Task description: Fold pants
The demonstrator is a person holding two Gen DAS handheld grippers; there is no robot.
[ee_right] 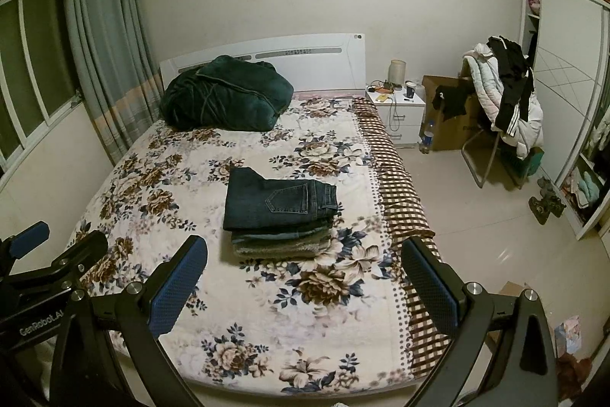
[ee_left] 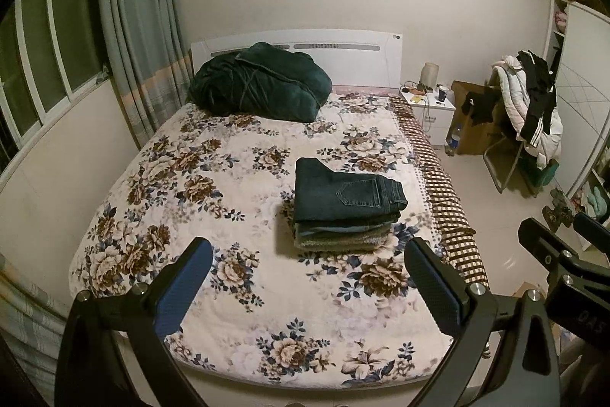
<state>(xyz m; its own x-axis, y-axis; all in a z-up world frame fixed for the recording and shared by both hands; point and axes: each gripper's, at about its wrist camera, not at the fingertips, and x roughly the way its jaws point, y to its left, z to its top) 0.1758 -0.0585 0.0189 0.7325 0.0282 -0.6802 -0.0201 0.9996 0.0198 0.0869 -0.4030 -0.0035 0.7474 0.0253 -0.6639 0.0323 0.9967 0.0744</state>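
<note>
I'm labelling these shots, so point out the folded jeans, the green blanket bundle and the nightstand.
folded jeans (ee_right: 280,203), right wrist view, back pocket of top pair.
green blanket bundle (ee_right: 225,94), right wrist view, middle of bundle.
nightstand (ee_right: 406,115), right wrist view, drawer front.

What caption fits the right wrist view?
Open right claw above floral bed, facing folded jeans atop a stack.

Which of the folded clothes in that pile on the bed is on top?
The dark blue jeans, back pocket showing, lie on top of the pile; the greyer, fuzzier folded pieces sit beneath them.

Floral bed (ee_left: 213,201): folded pants stack (ee_left: 345,205), green blanket bundle (ee_left: 259,82).
</note>
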